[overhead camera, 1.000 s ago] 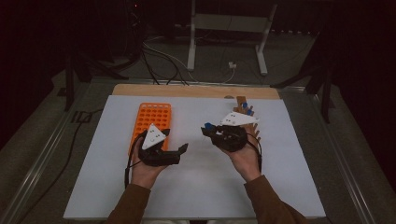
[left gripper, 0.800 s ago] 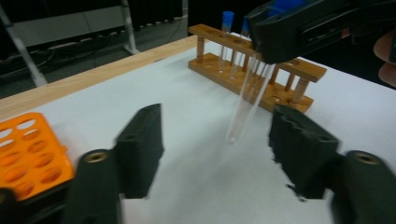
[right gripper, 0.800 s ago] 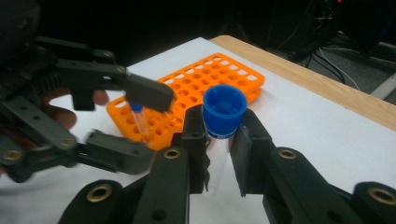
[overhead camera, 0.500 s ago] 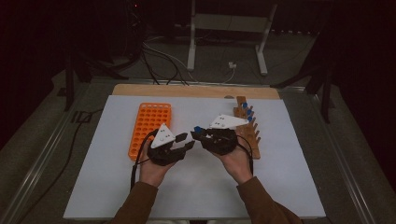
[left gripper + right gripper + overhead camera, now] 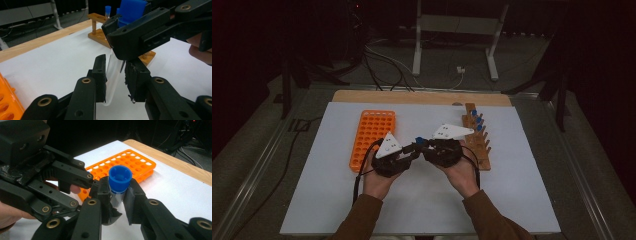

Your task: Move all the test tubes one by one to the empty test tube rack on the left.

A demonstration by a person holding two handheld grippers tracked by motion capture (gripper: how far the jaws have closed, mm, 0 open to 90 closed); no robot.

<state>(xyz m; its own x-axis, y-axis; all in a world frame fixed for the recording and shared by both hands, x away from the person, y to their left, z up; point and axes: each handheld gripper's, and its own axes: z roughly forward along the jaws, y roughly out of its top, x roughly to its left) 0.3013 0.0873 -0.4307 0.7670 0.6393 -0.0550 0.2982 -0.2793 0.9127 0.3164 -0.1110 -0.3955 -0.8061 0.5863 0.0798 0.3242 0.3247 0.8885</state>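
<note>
Above the white-covered surface (image 5: 512,200), the right hand-held gripper (image 5: 117,195) clamps a clear blue-capped plastic tube (image 5: 120,181) while the left hand-held gripper (image 5: 115,75), jaws slightly parted, straddles its lower body, so the handover likely needs the left closing next.

Your left tongs (image 5: 412,149) and right tongs (image 5: 424,145) are black, brass-riveted linkages topped by grey triangular plates; black cables trail back; your sleeves (image 5: 362,217) are brown.

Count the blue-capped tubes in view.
4: one tube held between both grippers over the mat, three standing in the wooden rack at right. Caps there are small; more may be hidden.
</note>
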